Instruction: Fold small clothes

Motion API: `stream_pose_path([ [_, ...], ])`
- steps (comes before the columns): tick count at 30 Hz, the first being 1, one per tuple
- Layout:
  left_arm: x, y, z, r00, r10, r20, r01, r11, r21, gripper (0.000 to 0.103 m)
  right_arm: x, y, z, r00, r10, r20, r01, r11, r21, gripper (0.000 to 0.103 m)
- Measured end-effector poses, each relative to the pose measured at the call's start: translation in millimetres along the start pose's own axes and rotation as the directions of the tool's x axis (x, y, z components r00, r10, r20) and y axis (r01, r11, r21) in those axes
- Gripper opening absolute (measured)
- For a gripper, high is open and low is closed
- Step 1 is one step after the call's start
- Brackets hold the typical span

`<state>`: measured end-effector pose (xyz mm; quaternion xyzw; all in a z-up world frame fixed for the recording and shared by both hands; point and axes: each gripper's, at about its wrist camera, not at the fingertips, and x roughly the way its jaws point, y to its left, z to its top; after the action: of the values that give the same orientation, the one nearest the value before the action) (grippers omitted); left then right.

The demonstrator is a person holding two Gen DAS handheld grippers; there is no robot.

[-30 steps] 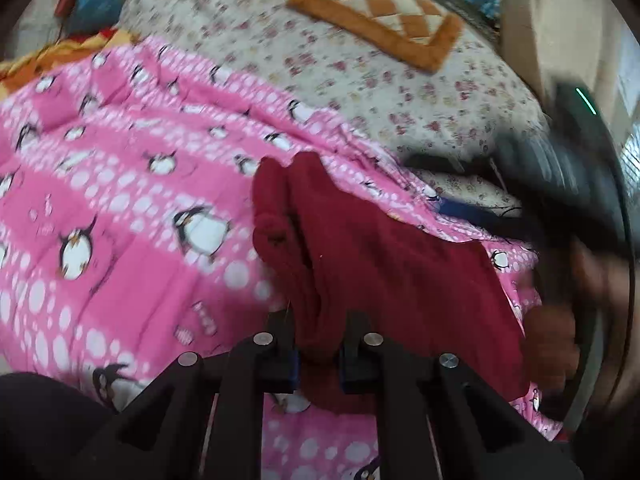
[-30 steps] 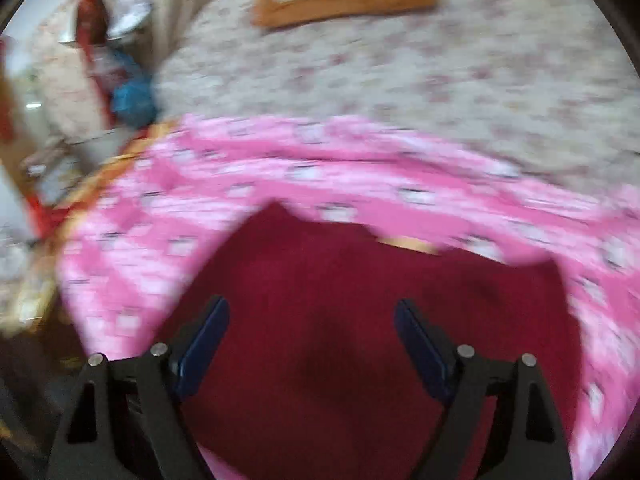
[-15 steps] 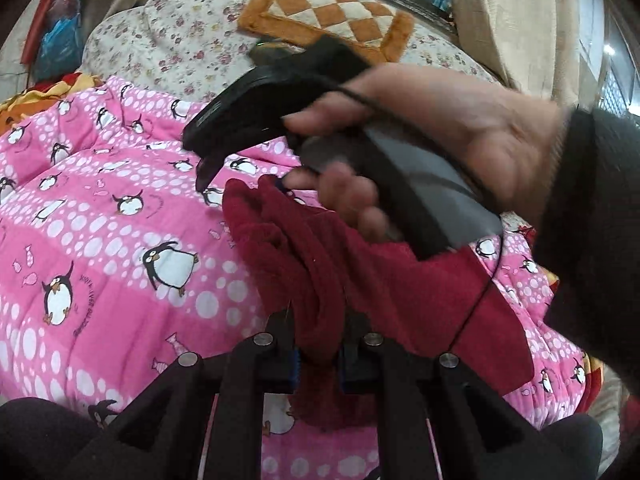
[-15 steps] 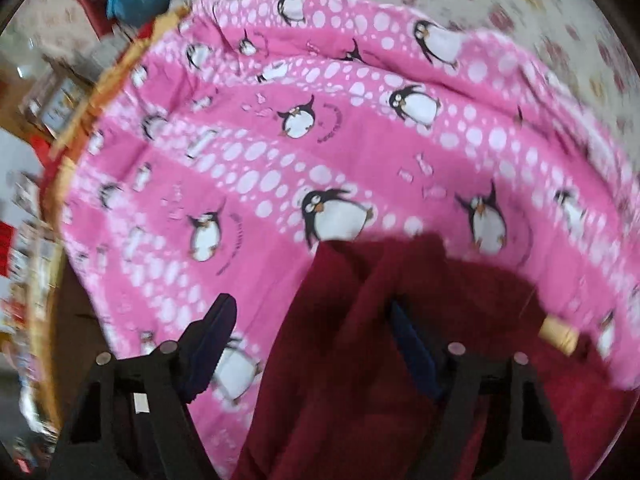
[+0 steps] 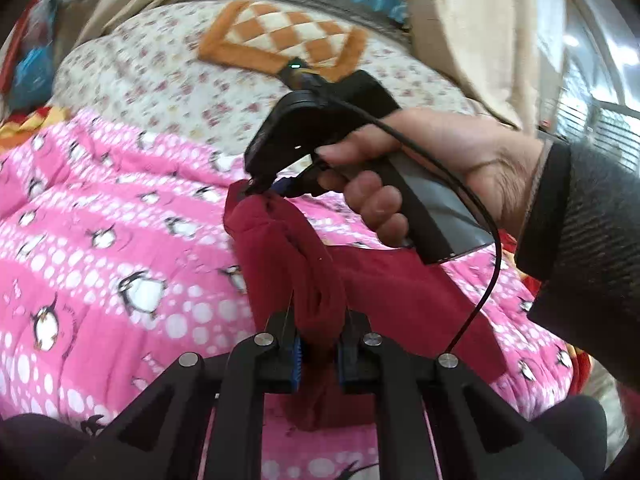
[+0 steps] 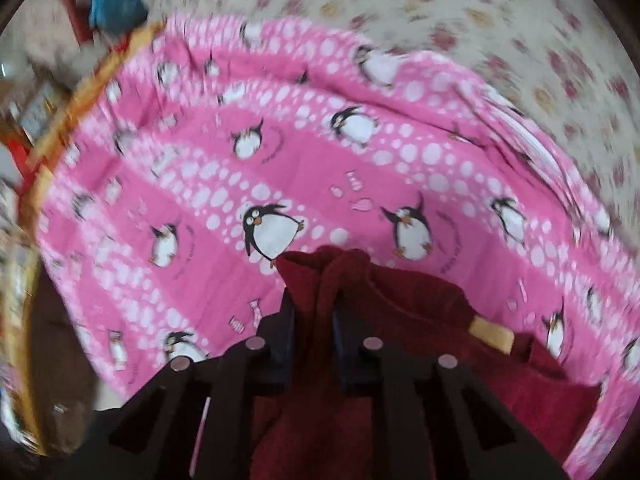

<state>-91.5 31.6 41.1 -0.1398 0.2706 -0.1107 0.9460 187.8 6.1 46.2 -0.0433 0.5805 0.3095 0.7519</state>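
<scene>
Left gripper (image 5: 318, 344): jaws pinched tight on a bunched fold of the dark red garment (image 5: 384, 288), blue pads pressed against cloth on both sides. From the pinch, the fold rises as a thick ridge straight ahead of the fingers; the rest of the garment spreads flat to the gripper's right, on the pink penguin-print blanket (image 5: 100, 240).

Right gripper (image 6: 314, 328): jaws have just been closing and now stand narrow, with a gathered edge of the same garment (image 6: 400, 300) between them; the pads appear to press on the cloth. The view is motion-blurred. In the left wrist view this gripper meets the far end of the ridge, ahead of the left fingers, held in the person's right hand (image 5: 440, 168) with a dark sleeve (image 5: 580, 240) behind it.

A tan label (image 6: 492, 334) shows on the garment, right of the right gripper's fingers. Beyond the blanket lies a floral sheet (image 5: 160, 80) with an orange checked cushion (image 5: 280, 40) farther ahead.
</scene>
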Motion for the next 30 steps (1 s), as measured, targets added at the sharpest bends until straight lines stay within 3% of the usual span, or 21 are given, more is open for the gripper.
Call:
stream_pose_path([
  [3, 0, -14, -3, 0.997, -0.070, -0.017, 0.070, 0.996, 0.046, 0.000, -31, -33, -23, 0.992, 0.091, 0.086, -0.098, 0.992, 0.078, 0.014],
  [7, 9, -39, -6, 0.987, -0.143, -0.072, 0.151, 0.982, 0.110, 0.000, -70, -85, -68, 0.959, 0.177, 0.223, -0.217, 0.961, 0.173, 0.014],
  [11, 24, -79, -10, 0.974, -0.181, -0.136, 0.204, 0.963, 0.175, 0.000, -91, -137, -108, 0.922, 0.206, 0.329, -0.294, 0.924, 0.246, 0.014],
  [13, 31, -96, -11, 0.970, -0.194, -0.145, 0.221, 0.954, 0.201, 0.000, -98, -159, -124, 0.913, 0.203, 0.353, -0.304, 0.917, 0.259, 0.014],
  [18, 52, -159, -18, 0.956, -0.221, -0.194, 0.269, 0.923, 0.276, 0.000, -119, -206, -147, 0.914, 0.168, 0.370, -0.282, 0.917, 0.282, 0.014],
  [23, 88, -185, -38, 0.944, -0.193, -0.266, 0.264, 0.927, 0.265, 0.000, -111, -247, -158, 0.904, 0.194, 0.381, -0.320, 0.897, 0.305, 0.014],
  [30, 112, -192, -65, 0.941, -0.159, -0.297, 0.246, 0.928, 0.281, 0.000, -69, -272, -162, 0.943, 0.151, 0.296, -0.256, 0.897, 0.359, 0.015],
])
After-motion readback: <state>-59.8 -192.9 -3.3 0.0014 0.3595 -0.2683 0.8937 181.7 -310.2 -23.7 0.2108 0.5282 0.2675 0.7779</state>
